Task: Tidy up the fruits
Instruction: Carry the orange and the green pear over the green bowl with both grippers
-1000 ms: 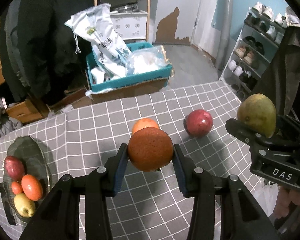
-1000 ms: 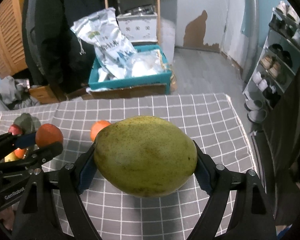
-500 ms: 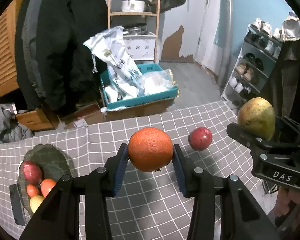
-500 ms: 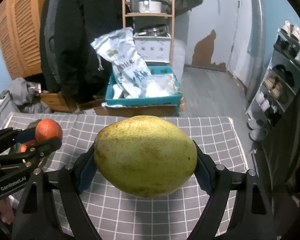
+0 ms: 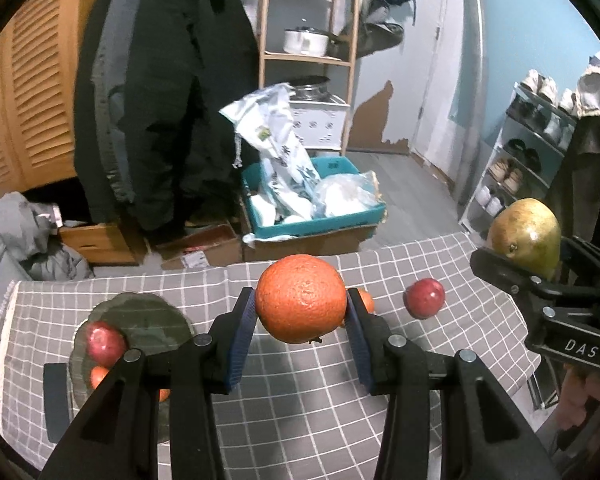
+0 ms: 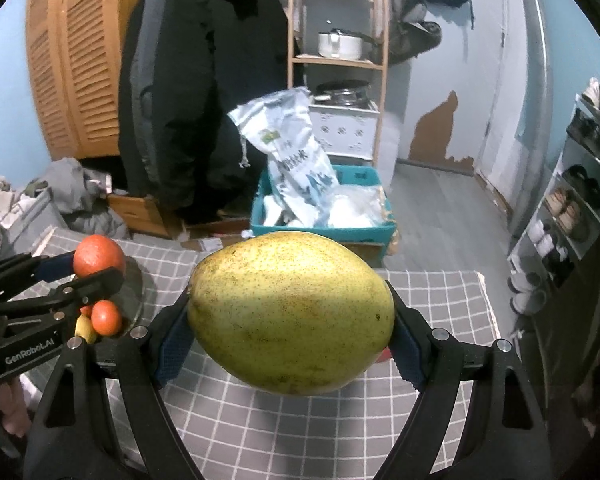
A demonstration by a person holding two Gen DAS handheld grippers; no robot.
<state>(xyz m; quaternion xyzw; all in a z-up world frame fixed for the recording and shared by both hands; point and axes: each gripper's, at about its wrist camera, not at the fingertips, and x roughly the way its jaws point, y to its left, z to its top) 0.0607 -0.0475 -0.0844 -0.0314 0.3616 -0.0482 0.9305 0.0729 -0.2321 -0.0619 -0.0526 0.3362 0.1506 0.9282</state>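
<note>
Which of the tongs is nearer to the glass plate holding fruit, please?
Left. The left tongs, gripping the orange, hang just beside the plate. The right tongs, gripping the pear, are at the table's opposite side.

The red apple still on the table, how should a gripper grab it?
Take the red apple across its widest middle, coming down from above. It is round and sits alone on the checked tablecloth, open on both sides, so the fingers can probably straddle it. Both grippers are full now: the left gripper holds the orange.
</note>
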